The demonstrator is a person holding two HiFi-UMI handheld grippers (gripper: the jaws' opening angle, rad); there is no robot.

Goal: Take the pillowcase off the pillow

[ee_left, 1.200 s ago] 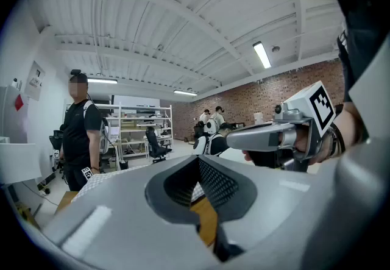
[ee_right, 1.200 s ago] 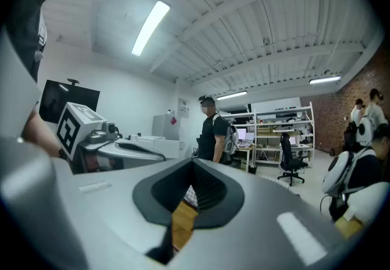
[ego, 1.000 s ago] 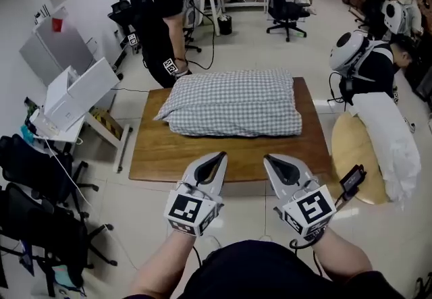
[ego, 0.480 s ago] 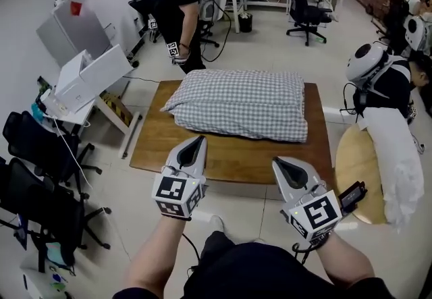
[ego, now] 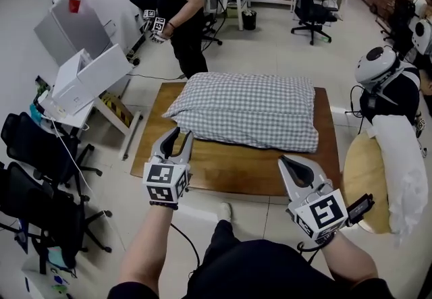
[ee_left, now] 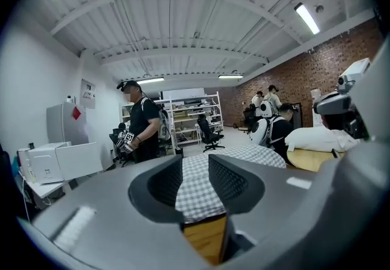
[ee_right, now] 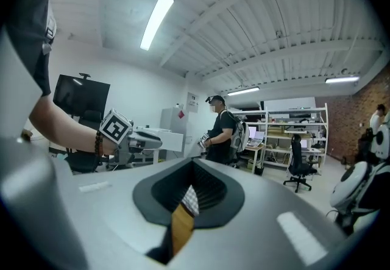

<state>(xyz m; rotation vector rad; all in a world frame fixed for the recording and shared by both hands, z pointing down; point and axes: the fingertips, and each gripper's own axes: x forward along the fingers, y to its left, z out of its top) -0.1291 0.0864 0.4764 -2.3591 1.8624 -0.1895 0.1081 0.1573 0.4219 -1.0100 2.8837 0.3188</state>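
A pillow in a grey-and-white checked pillowcase (ego: 246, 110) lies on the far half of a low wooden table (ego: 229, 168). My left gripper (ego: 177, 136) hovers over the table's near-left edge, short of the pillow's left corner. Its jaws are opening, with nothing between them. Through the gap of the left gripper (ee_left: 195, 171), the checked pillowcase (ee_left: 196, 188) shows ahead. My right gripper (ego: 287, 162) is shut and empty, just before the table's near-right edge. In the right gripper view, the right gripper (ee_right: 194, 168) leaves only a slit showing the table (ee_right: 178, 230).
A person (ego: 179, 7) stands just behind the table's far-left corner, holding grippers. A white box on a stand (ego: 86, 83) and black chairs (ego: 34, 156) stand to the left. At the right is a round wooden table (ego: 362, 176) with a white pillow (ego: 399, 162).
My left gripper has gone forward and left to the table's near-left edge and its jaws have parted. The right gripper stays shut near the front edge.
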